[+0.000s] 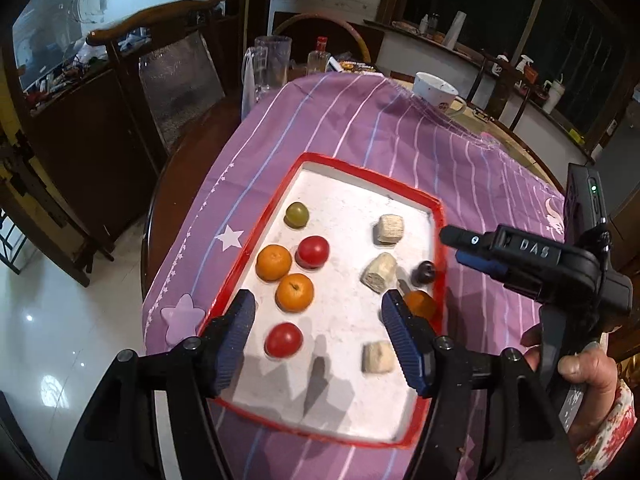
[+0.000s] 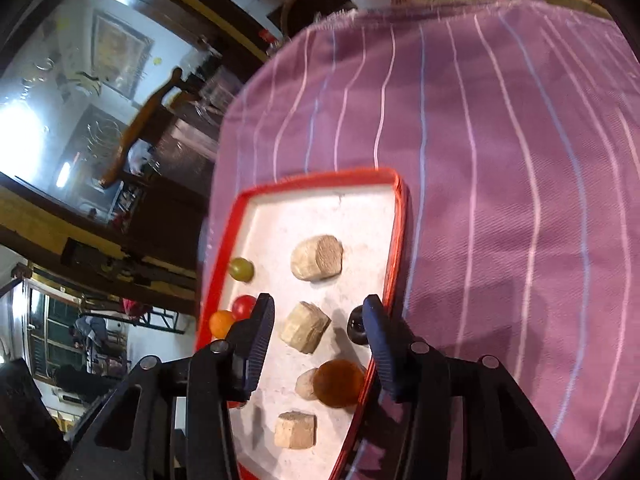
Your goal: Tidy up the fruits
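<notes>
A red-rimmed tray (image 1: 437, 216) with a white floor lies on a purple striped cloth (image 1: 360, 128) covering the counter.

Tray contents, left wrist view, clock directions taken from the tray centre:
- Green fruit (image 1: 296, 215) at 11 o'clock.
- Red fruit (image 1: 313, 252) just below it, touching or nearly touching an orange fruit (image 1: 273, 262) at 9 o'clock.
- Second orange fruit (image 1: 294, 292) just beside the first.
- Second red fruit (image 1: 283, 340) at 7 o'clock, apart from the others.
- Three pale beige cut pieces at 1 o'clock (image 1: 387, 229), 3 o'clock (image 1: 378, 272) and 5 o'clock (image 1: 378, 357).
- Dark round fruit (image 1: 425, 272) near the right rim.
- Dark orange fruit (image 1: 422, 304) just below it, partly hidden by a gripper finger.

Left gripper (image 1: 318, 322): jaws apart, nothing between them, above the near half of the tray.

Right gripper (image 2: 318, 334): jaws apart, over the tray's right side. A beige piece (image 2: 305, 327) lies below the gap; the pads do not press on it. The dark fruit (image 2: 356, 326) sits just beside the right finger. A hand (image 1: 588, 376) holds this gripper's handle.

A white mug (image 1: 434, 90) stands at 12 o'clock, well beyond the cloth's far edge.
</notes>
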